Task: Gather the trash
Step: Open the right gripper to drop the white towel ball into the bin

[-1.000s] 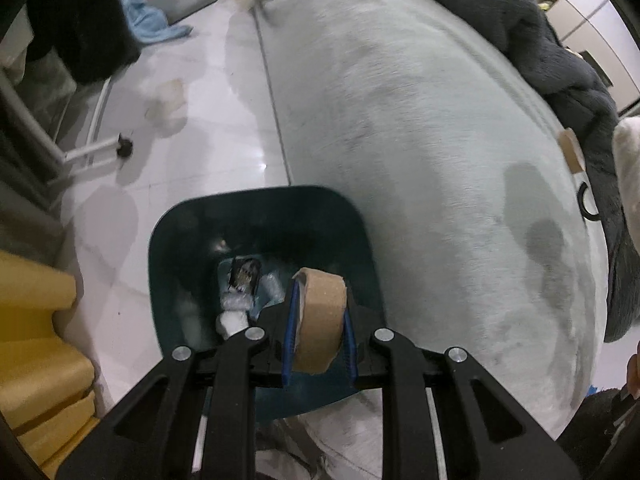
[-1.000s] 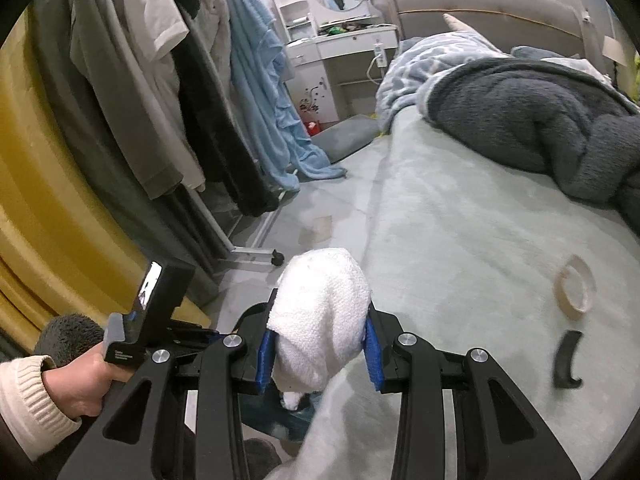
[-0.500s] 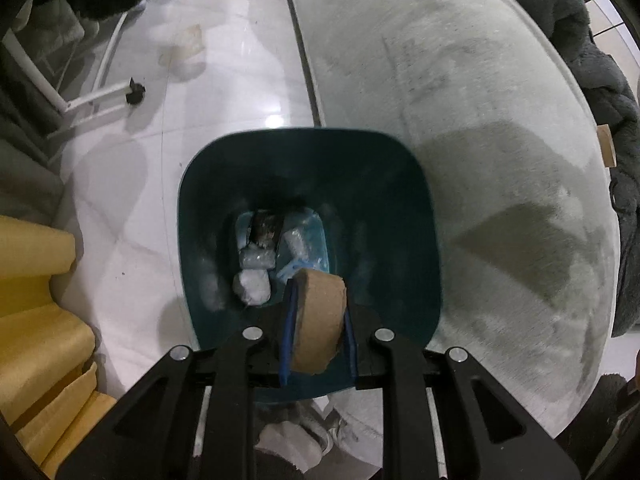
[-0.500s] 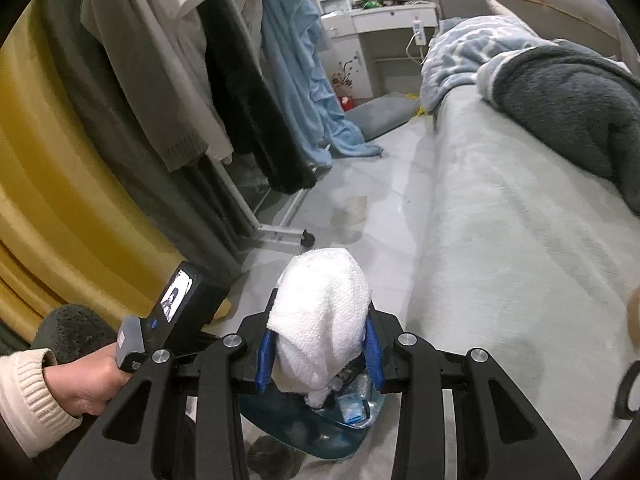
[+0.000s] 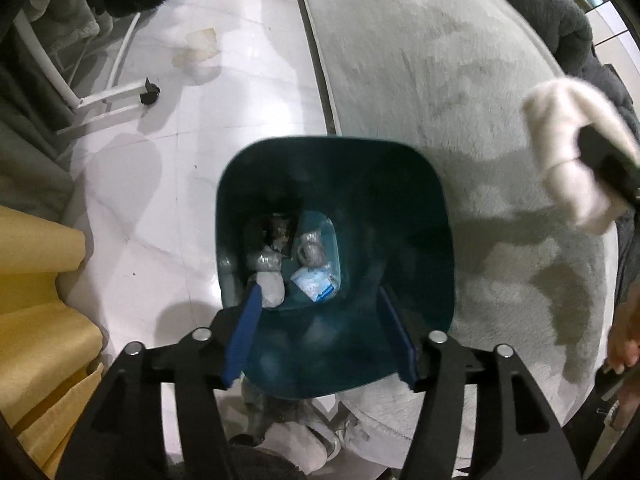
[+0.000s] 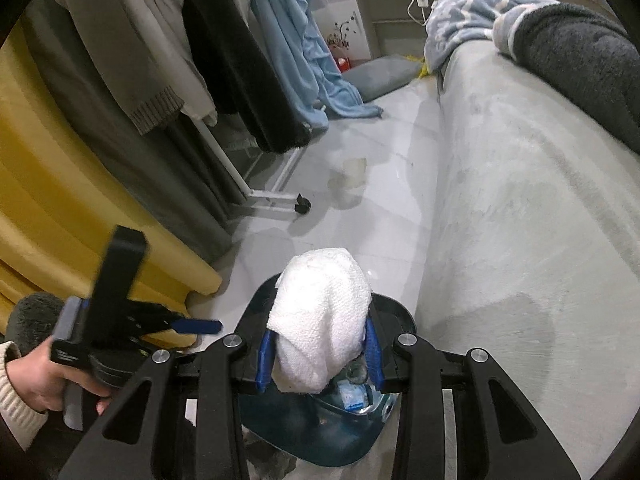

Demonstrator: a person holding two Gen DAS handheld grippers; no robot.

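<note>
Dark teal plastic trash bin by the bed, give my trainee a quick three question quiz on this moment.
1. True or false: the left gripper is open over the dark teal plastic trash bin.
2. What does the right gripper hold?
A. cardboard tape roll
B. white crumpled paper towel
C. nothing
3. The bin stands on the white tiled ____.

Key: 1 true; 2 B; 3 floor.

The bin [image 5: 336, 184] stands on the floor [image 5: 240, 80] just beside the bed [image 5: 460, 80], wrappers [image 5: 314, 276] inside.
</note>
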